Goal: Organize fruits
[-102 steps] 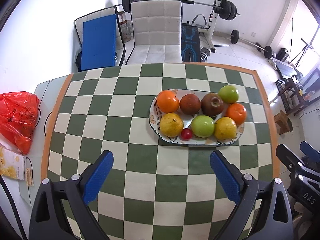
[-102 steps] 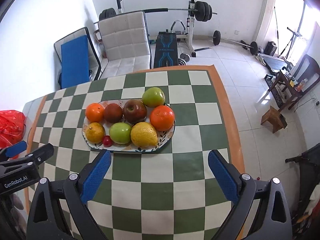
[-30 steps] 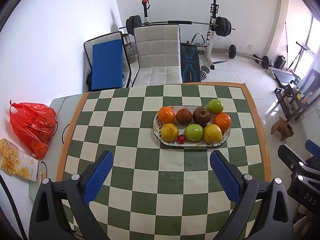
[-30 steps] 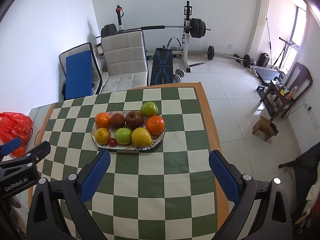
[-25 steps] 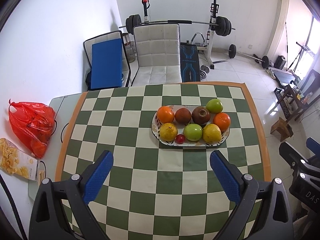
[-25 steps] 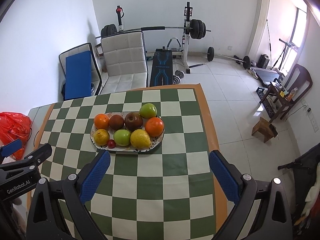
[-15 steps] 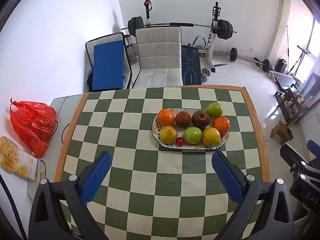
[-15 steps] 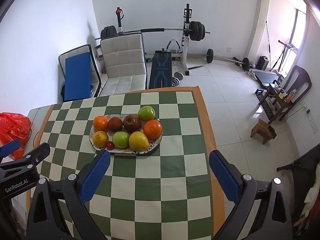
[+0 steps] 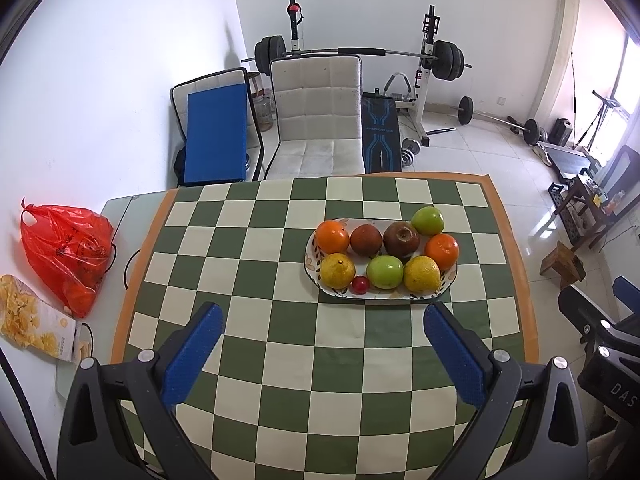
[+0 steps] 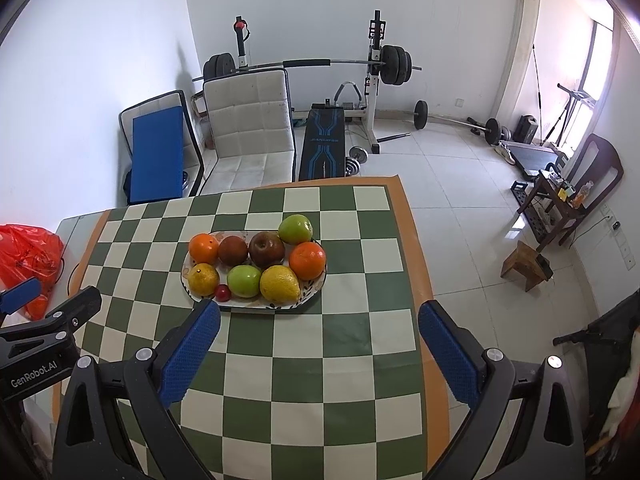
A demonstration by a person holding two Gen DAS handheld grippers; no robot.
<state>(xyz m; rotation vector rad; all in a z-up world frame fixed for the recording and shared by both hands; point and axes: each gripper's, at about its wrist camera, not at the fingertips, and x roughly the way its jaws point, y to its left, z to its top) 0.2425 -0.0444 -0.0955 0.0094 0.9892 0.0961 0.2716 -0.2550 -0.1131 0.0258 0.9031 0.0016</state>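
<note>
An oval patterned plate [image 9: 450,279] [image 10: 310,295] rests on the green-and-white checked table [image 9: 280,344] [image 10: 320,344]. It carries two oranges, two yellow citrus fruits, two green apples, two dark red fruits and a small red fruit [image 9: 360,284]. My left gripper [image 9: 323,342] hovers open well above the table's near side, nothing between its blue pads. My right gripper [image 10: 319,340] is likewise open and empty, high over the near right part of the table. Each gripper shows at the edge of the other's view.
A red plastic bag [image 9: 66,246] and a snack packet [image 9: 34,324] lie on the grey surface left of the table. Behind the table stand a white padded chair [image 9: 320,120], a blue mat [image 9: 216,136] and a barbell rack [image 9: 428,60]. Tiled floor lies right.
Both grippers have risen and drawn back from the plate, so the table and fruit look smaller. Both stayed open; the fruit has not moved.
</note>
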